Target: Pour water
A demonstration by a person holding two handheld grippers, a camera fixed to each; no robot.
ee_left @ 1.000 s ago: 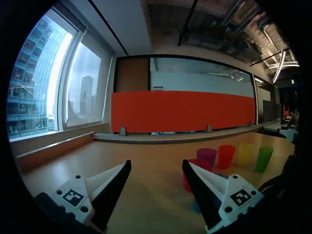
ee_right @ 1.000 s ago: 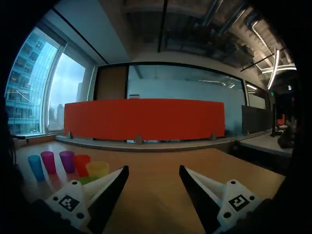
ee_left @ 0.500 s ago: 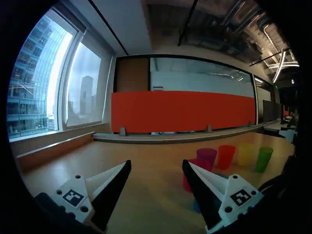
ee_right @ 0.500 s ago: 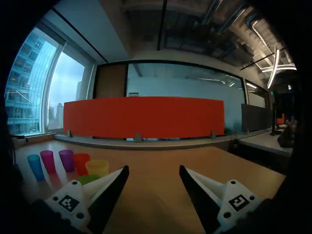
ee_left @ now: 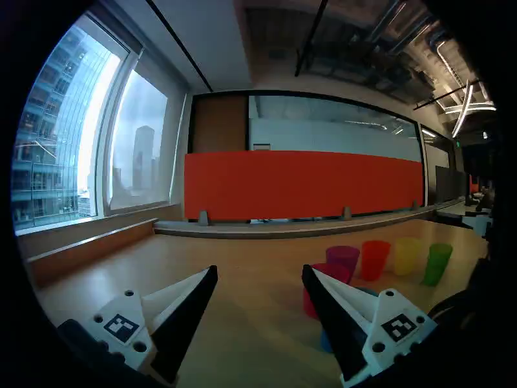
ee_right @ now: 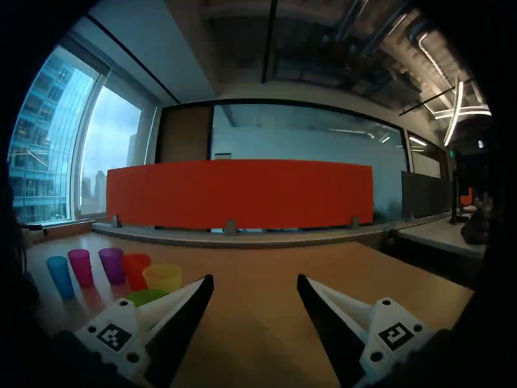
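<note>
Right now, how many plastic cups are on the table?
6, seen at the left in the right gripper view: blue cup, pink cup, purple cup, orange cup, yellow cup, then green cup partly behind a finger. Others may be hidden.

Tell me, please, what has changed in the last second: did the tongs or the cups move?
Nothing visibly changed. The left tongs and the right tongs stay open and empty, and the coloured cups stand on the table where they were.
</note>
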